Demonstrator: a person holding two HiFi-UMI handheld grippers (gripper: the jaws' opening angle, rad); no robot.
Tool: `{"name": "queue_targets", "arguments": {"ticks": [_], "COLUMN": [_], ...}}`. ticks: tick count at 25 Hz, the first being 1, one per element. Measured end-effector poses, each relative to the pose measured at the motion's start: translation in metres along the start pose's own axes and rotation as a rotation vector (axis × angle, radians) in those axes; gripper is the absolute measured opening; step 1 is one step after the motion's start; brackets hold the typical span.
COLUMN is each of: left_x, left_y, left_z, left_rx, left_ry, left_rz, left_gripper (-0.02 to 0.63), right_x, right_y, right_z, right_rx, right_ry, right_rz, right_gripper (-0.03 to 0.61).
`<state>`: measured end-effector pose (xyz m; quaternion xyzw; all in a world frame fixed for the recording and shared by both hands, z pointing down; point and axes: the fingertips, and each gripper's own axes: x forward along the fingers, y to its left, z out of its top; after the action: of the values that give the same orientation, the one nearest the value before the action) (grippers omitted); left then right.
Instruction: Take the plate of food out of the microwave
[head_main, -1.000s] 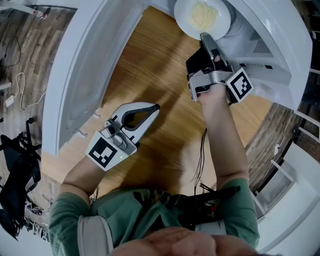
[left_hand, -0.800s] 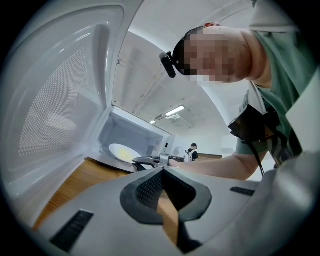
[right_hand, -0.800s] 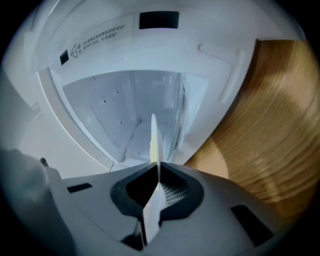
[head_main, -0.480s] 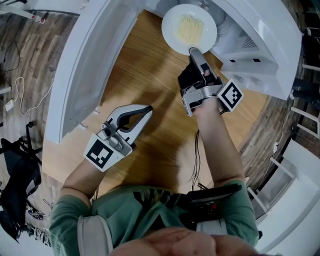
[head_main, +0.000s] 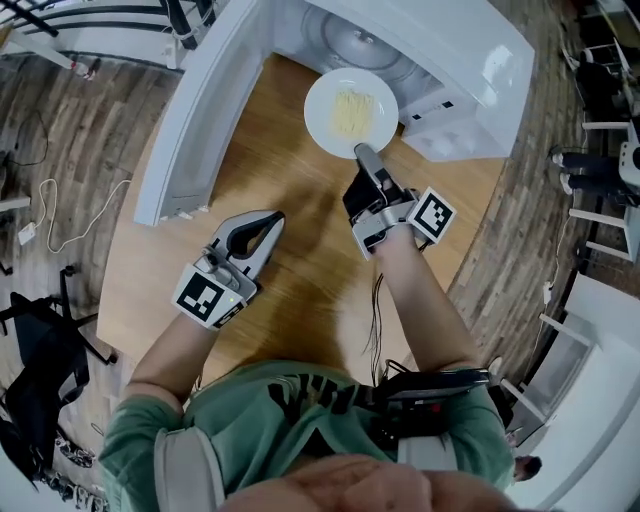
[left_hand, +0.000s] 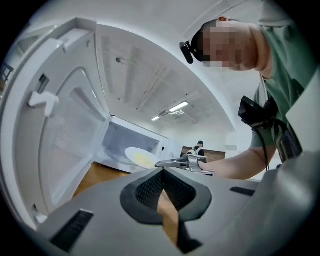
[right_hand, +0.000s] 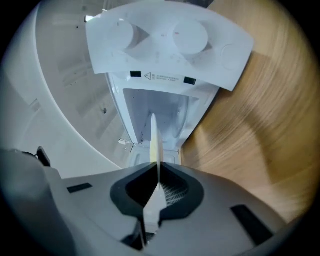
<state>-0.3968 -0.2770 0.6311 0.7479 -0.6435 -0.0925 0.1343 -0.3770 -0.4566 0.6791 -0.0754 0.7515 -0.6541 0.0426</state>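
A white plate (head_main: 350, 112) of pale yellow food hangs over the wooden table (head_main: 290, 290), just in front of the open white microwave (head_main: 455, 60). My right gripper (head_main: 362, 153) is shut on the plate's near rim. In the right gripper view the plate (right_hand: 154, 137) shows edge-on between the jaws of the right gripper (right_hand: 157, 169), with the microwave's knob panel (right_hand: 165, 40) behind it. My left gripper (head_main: 274, 217) hovers over the table to the left, shut and empty. The left gripper view shows the left gripper (left_hand: 162, 171), the plate (left_hand: 141, 158) and the microwave's cavity (left_hand: 127, 140).
The microwave door (head_main: 195, 110) stands swung open to the left, close beside my left gripper. A cable (head_main: 45, 190) lies on the wood floor at left and a black chair (head_main: 40, 360) stands there. White furniture (head_main: 590, 330) is at the right. A person (left_hand: 199, 147) is far off.
My right gripper has drawn the plate back out of the microwave's cavity toward me, over the table. The left gripper has stayed near the door, shut.
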Motion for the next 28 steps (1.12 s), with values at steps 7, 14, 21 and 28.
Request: {"name": "queue_targets", "arguments": {"ticks": [7,14,21,28], "left_x": [-0.029,-0.063,-0.1,-0.137], "left_y": [-0.029,-0.063,-0.101,-0.136], "left_z": [0.02,0.047,0.072,0.089], "left_rx": [0.004,0.015,0.038,0.063], "left_ry": [0.039,0.045,0.027,0.012], "left_rz": [0.025,0.037,0.041,0.04], "left_gripper": [0.005,0.004,0.004,0.005], "right_x": [-0.067,-0.122,-0.17,-0.218], "right_y": [0.023,0.072,0.122,0.154], "right_z": [-0.027,-0.033,-0.049,-0.065], "right_rx": [0.028,0.002,-0.011,-0.028], "right_ry": [-0.016,-0.048,-0.076,-0.113], "right_rz": [-0.031,-0.012,0.026,0.042], "right_gripper": [0.018,0.018,0.018,0.018]}}
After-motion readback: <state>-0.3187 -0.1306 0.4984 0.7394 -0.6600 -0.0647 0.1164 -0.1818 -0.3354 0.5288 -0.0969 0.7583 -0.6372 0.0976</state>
